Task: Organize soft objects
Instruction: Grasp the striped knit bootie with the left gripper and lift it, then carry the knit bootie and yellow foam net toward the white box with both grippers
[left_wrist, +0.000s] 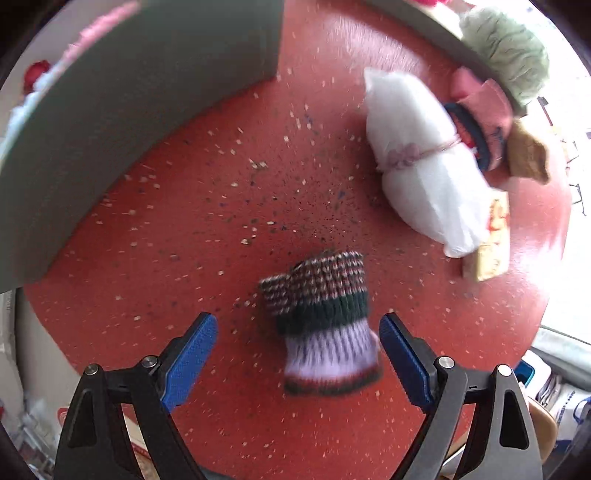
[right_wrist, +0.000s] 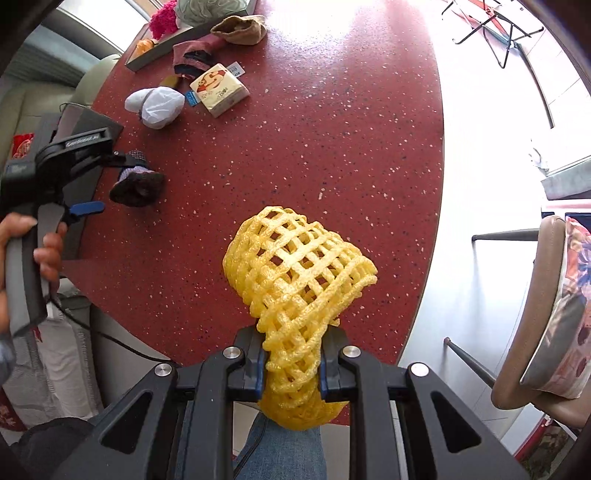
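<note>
A striped knitted cuff (left_wrist: 325, 325), purple, dark green and maroon, lies on the red speckled table (left_wrist: 221, 206). My left gripper (left_wrist: 297, 347) is open just above it, its blue pads (left_wrist: 194, 354) either side of the purple end. The cuff also shows in the right wrist view (right_wrist: 138, 184), under the left gripper (right_wrist: 110, 177). My right gripper (right_wrist: 291, 363) is shut on a yellow foam net sleeve (right_wrist: 299, 273) and holds it above the table's near edge.
A white stuffed bag (left_wrist: 417, 155), a tissue pack (right_wrist: 219, 90), pink and dark socks (right_wrist: 195, 55) and a brown pouch (right_wrist: 240, 29) lie near a grey tray (right_wrist: 162, 51) holding green and pink fluffy items. A grey box wall (left_wrist: 110, 110) stands left. A chair (right_wrist: 546, 314) is right.
</note>
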